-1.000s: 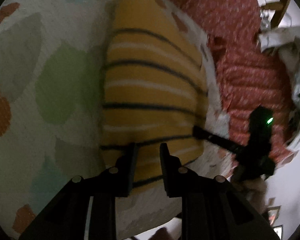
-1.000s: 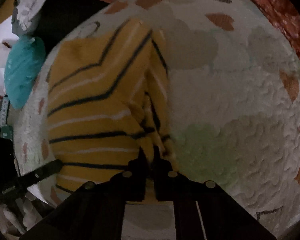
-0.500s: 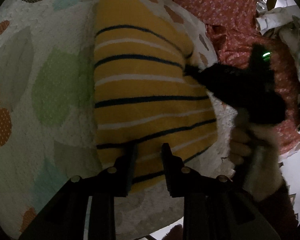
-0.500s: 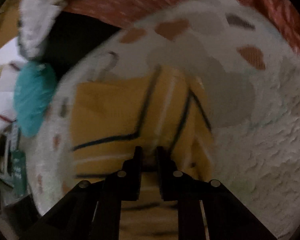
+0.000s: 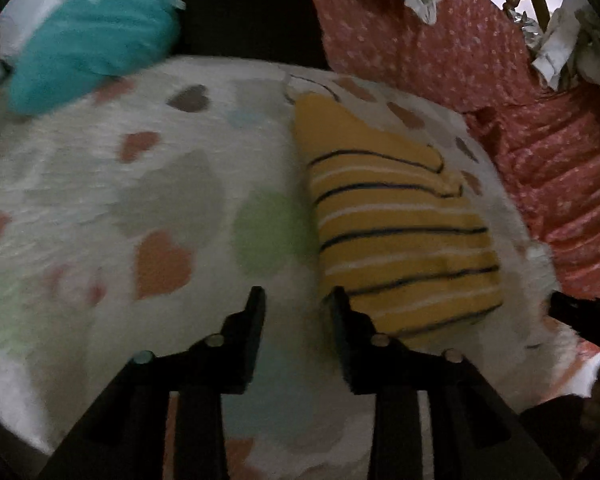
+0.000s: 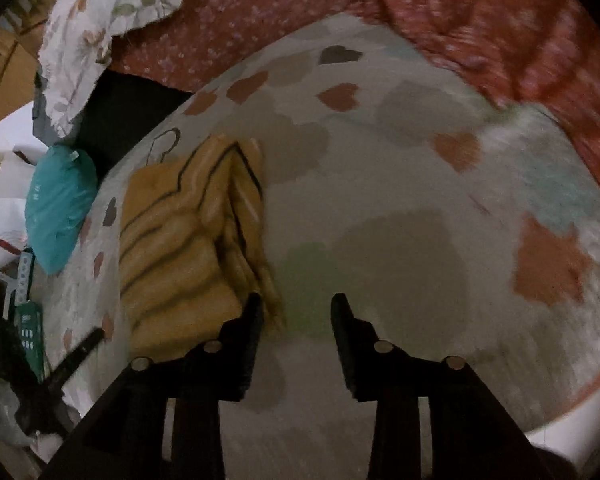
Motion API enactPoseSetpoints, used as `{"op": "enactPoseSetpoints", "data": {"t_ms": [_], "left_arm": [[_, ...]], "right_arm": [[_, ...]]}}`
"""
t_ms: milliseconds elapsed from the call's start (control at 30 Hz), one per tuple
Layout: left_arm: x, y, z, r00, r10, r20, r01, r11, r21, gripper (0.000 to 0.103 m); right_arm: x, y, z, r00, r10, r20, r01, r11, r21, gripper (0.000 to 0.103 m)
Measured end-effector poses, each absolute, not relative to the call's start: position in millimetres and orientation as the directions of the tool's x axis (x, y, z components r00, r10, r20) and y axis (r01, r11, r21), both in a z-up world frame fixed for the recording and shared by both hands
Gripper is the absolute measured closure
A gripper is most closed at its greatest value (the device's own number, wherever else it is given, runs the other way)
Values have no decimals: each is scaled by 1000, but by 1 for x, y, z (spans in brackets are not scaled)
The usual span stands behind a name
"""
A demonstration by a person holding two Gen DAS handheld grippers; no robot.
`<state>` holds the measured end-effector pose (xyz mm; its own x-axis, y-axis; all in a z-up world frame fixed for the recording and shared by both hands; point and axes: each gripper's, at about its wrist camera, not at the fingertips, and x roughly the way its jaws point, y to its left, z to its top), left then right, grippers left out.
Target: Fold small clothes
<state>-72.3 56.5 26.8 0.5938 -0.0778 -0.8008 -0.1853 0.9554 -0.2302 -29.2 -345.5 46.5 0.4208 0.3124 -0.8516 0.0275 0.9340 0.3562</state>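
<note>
A yellow striped garment [image 5: 396, 236] lies folded on a white blanket with coloured hearts [image 5: 140, 184]. My left gripper [image 5: 298, 300] is open and empty, over the blanket just left of the garment's near edge. In the right wrist view the same garment [image 6: 180, 248] lies left of centre, with a folded-over strip along its right side. My right gripper [image 6: 298, 304] is open and empty, its left finger next to the garment's near right corner. The right gripper's dark tip [image 5: 580, 316] shows at the right edge of the left wrist view.
A teal bag [image 5: 92, 36] lies beyond the blanket, also in the right wrist view [image 6: 58, 208]. Red patterned bedding [image 5: 540, 128] borders the blanket. A white floral cloth [image 6: 104, 20] and clutter [image 6: 12, 320] lie at the left.
My right gripper let go of the garment's folded strip, opened and pulled back. My left gripper opened wider and shifted left off the garment. The garment now lies folded narrower.
</note>
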Motion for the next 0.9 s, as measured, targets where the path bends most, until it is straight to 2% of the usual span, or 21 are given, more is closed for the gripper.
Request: {"op": "enactPoseSetpoints", "data": {"t_ms": [133, 200, 267, 300, 433, 467, 567, 700, 900], "left_arm": [[-117, 47, 22, 575, -20, -818, -226, 957, -183, 67], [-132, 43, 22, 557, 54, -829, -234, 967, -95, 67], [-141, 45, 26, 550, 87, -831, -245, 968, -61, 67], [-142, 47, 29, 547, 83, -833, -254, 964, -72, 66], [-126, 63, 46, 546, 3, -838, -285, 941, -183, 55], [-119, 63, 47, 545, -11, -838, -287, 937, -199, 54], [-80, 68, 49, 529, -96, -843, -291, 913, -286, 48], [-18, 70, 35, 512, -231, -827, -275, 868, -413, 47], [56, 67, -19, 455, -407, -792, -242, 800, -549, 43]], "right_arm": [[-59, -358, 49, 433, 350, -831, 40, 913, 405, 58], [-63, -360, 54, 441, 378, -814, 43, 897, 440, 58], [-62, -358, 63, 457, 410, -789, 30, 880, 475, 56], [-58, -354, 69, 467, 427, -775, 13, 873, 488, 52], [-25, -331, 81, 496, 451, -742, -58, 870, 490, 25], [-12, -325, 80, 497, 457, -738, -72, 869, 490, 23], [31, -308, 61, 483, 465, -742, -74, 866, 494, 22], [91, -302, 17, 449, 478, -755, 28, 837, 547, 22], [144, -297, -31, 429, 511, -745, 76, 801, 593, 22]]}}
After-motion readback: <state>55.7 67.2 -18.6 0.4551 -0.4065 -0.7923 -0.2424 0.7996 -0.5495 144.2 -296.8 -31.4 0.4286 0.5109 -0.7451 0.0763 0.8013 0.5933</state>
